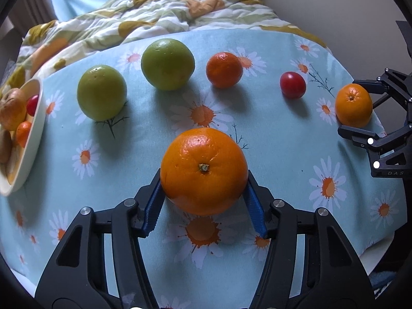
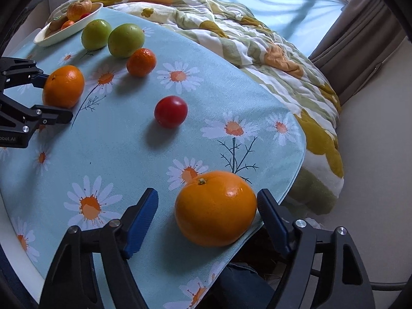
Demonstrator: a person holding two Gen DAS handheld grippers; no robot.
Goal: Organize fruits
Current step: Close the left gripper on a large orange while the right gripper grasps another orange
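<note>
- We see the left gripper [image 1: 204, 193] clamped on a large orange [image 1: 204, 171], near centre of the daisy tablecloth [image 1: 283, 154].
- The right gripper [image 2: 207, 219] is spread wide around a mandarin [image 2: 215, 208] at the near right edge, left pad apart from it.
- Far left, a white dish [image 2: 67, 34] holds fruit.
</note>
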